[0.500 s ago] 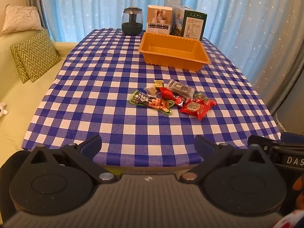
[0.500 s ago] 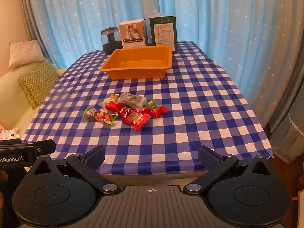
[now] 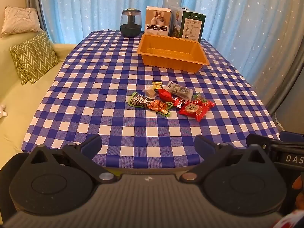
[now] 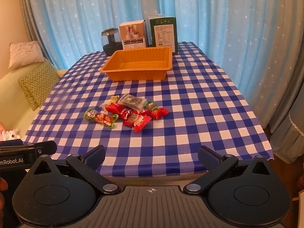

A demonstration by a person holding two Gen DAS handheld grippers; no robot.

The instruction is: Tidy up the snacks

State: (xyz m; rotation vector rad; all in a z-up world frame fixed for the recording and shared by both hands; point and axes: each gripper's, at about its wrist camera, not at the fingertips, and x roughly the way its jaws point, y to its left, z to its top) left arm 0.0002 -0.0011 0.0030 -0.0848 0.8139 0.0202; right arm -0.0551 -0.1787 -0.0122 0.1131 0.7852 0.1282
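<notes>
A pile of snack packets (image 3: 171, 99) lies mid-table on the blue checked cloth: a long green packet (image 3: 150, 104), red packets (image 3: 196, 109) and a grey packet (image 3: 178, 90). The pile also shows in the right wrist view (image 4: 129, 112). An empty orange tray (image 3: 172, 52) stands behind the pile, also seen in the right wrist view (image 4: 138, 64). My left gripper (image 3: 148, 146) is open and empty at the table's near edge, well short of the snacks. My right gripper (image 4: 152, 156) is open and empty at the near edge too.
A dark jar (image 3: 131, 22), a white box (image 3: 157, 20) and a green box (image 3: 188, 24) stand at the table's far edge by blue curtains. A sofa with cushions (image 3: 32, 57) lies to the left. The other gripper's body shows at the right edge (image 3: 281, 148).
Both views have shifted only slightly; the table looks a touch nearer. The snacks and tray have not moved, and both grippers stay open.
</notes>
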